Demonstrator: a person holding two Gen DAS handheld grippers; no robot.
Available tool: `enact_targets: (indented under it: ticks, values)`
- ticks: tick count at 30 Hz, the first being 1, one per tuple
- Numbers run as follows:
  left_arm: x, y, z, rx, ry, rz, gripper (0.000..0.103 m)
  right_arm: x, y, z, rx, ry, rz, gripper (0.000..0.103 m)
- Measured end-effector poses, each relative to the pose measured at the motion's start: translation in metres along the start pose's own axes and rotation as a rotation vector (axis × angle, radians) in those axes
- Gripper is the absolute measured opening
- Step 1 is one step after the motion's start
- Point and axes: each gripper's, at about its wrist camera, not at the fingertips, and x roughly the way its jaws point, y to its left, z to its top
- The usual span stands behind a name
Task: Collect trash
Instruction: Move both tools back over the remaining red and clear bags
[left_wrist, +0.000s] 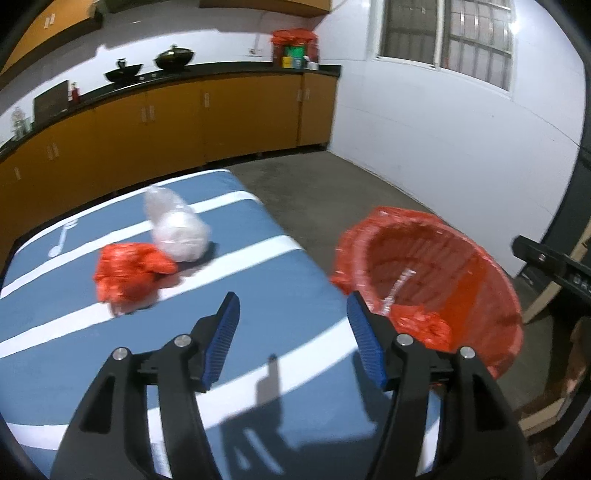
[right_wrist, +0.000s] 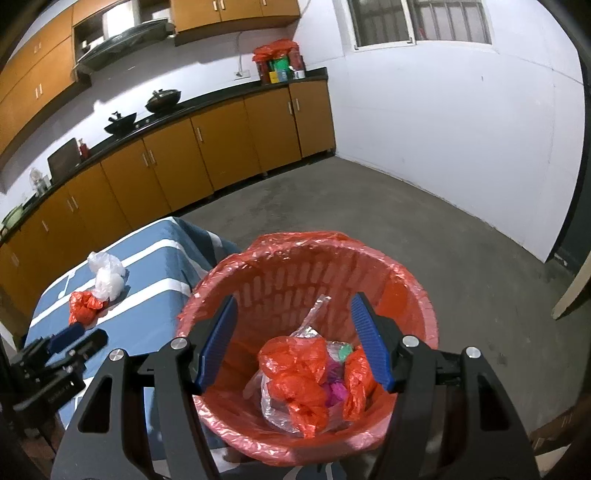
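Between your right jaws (right_wrist: 293, 339), which stand open with nothing gripped, sits the red-lined trash basket (right_wrist: 410, 291), straight below and ahead of the blue pads. Inside it, framed by those jaws, lies a heap of crumpled red bags (right_wrist: 295, 384) with clear plastic and a bit of purple and green wrapper; none of it touches the pads. Your left jaws (left_wrist: 293, 339) are open too, empty, over the blue-and-white striped worktop (left_wrist: 288, 280). Ahead and to the left of the left jaws, a crumpled red bag (left_wrist: 129, 273) rests on the worktop, touching a clear plastic bag with white stuff inside (left_wrist: 177, 229) just beyond it; both are well clear of the pads. Right of the left jaws, just past the right pad, the same basket shows beside the worktop edge, with red and clear trash in it. From the right wrist view, your left gripper shows at the far left, low over the worktop, near the red bag but apart from it. Orange cabinets (right_wrist: 207, 155) run along the far wall.
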Motion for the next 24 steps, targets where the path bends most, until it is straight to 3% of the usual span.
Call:
enact_targets:
  ticks: [6,13,18,24]
  values:
    - [-0.008,0.043,0.002,-0.036,-0.024,0.109,0.065,0.003,0.016,0.001,-0.03,-0.001,0.016,0.064]
    - [-0.003,0.112,0.013,-0.164,-0.039,0.257,0.07,0.012,0.037,0.0,-0.053,0.011,0.053,0.064]
    - [0.015,0.144,0.024,-0.229,-0.01,0.271,0.071,0.022,0.055,0.0,-0.076,0.023,0.08,0.064]
    - [0.039,0.149,0.03,-0.221,0.026,0.263,0.073,0.035,0.074,-0.001,-0.096,0.04,0.107,0.064]
